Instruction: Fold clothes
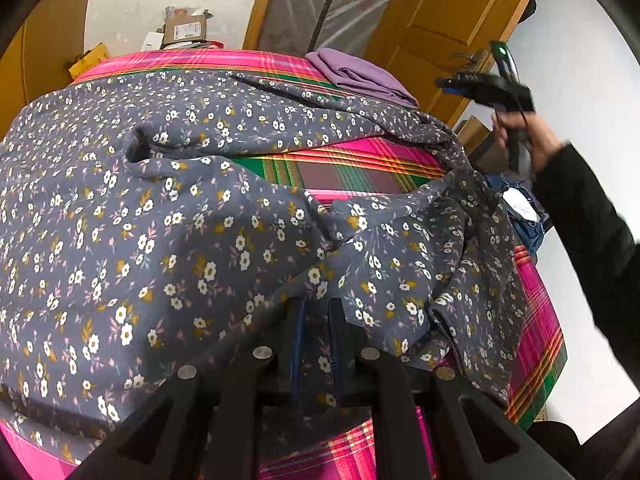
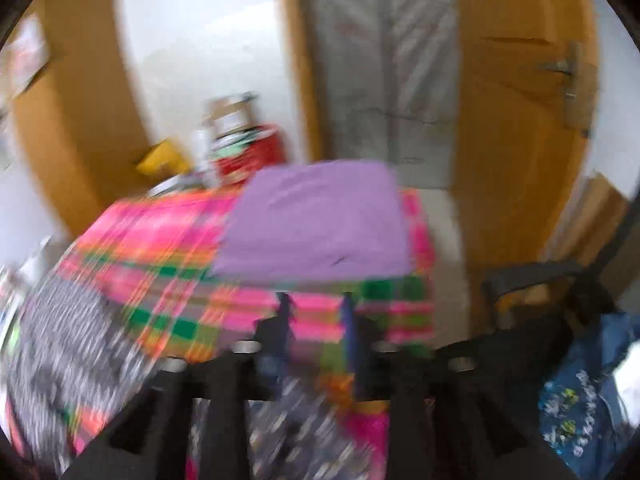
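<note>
Now my left gripper (image 1: 316, 320) is clamped on the soft grey floral-print garment (image 1: 160, 240).
It lies crumpled over the pink-and-green plaid cloth (image 1: 360, 168); my right gripper (image 2: 316, 312) stands apart, empty, before a flat folded purple garment (image 2: 316, 220).

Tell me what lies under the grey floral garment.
The floral garment is spread over a pink-and-green plaid cloth, which shows through a gap and at the edges. What the plaid cloth covers is hidden.

My left camera sits low and close over the grey flowered cloth (image 1: 160, 240), looking across the pink checked bed cover (image 1: 360, 168). My right camera is higher, blurry, facing the door. Both see the folded purple cloth (image 2: 316, 220).
</note>
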Demonstrator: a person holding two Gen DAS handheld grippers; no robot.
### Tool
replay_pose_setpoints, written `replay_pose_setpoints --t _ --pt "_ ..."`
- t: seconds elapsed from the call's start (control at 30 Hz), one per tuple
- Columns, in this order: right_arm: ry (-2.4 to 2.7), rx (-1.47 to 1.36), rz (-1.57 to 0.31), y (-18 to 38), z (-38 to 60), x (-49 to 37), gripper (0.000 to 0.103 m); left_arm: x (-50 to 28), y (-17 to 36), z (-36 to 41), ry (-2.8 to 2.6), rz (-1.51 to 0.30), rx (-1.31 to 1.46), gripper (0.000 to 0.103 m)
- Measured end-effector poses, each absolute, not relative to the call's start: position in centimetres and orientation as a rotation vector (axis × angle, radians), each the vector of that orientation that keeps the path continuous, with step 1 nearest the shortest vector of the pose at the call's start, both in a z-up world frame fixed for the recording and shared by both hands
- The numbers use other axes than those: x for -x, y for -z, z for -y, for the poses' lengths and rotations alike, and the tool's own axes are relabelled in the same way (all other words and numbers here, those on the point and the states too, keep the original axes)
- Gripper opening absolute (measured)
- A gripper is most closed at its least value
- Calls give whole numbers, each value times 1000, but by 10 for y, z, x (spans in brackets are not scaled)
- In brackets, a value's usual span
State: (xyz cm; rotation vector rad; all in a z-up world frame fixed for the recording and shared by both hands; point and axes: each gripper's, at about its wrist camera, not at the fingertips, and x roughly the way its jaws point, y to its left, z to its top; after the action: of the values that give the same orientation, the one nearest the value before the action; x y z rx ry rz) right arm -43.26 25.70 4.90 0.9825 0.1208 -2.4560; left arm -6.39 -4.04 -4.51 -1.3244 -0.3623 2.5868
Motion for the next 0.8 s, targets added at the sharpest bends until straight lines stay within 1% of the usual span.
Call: replay_pose_setpoints --t 0.03,0.13,0.23,0.33,0.4,0.43,0.47,0.5,0.53,0.77,0.8 --pt "2409 -967 -199 -41 -252 414 42 64 45 40 -2586 360 1323 11" --pt "2282 -967 -357 -16 -241 373 43 66 45 39 -2583 351 1320 11" --pt "2230 -975 -452 4 -239 354 43 66 45 39 -2585 345 1321 11" --pt "2229 -1016 -504 21 -240 352 43 66 45 38 -2589 346 1323 11" --pt "2242 -995 -483 20 -241 357 43 66 45 37 -2593 345 1327 12" --pt "2245 -992 -459 18 -242 360 37 66 45 36 -2594 345 1328 12" --pt "2239 -996 -433 17 -244 363 31 66 45 36 -2594 347 1329 12" --pt "2234 -996 -409 13 -243 366 10 66 45 36 -2593 349 1330 12" --pt "2230 -993 -390 9 -242 370 7 66 45 36 -2593 349 1331 12" --pt "2341 -912 -264 -40 -240 430 7 66 46 37 -2584 369 1331 12" --pt "2386 -937 -239 -44 -242 445 10 66 46 38 -2582 375 1331 12"
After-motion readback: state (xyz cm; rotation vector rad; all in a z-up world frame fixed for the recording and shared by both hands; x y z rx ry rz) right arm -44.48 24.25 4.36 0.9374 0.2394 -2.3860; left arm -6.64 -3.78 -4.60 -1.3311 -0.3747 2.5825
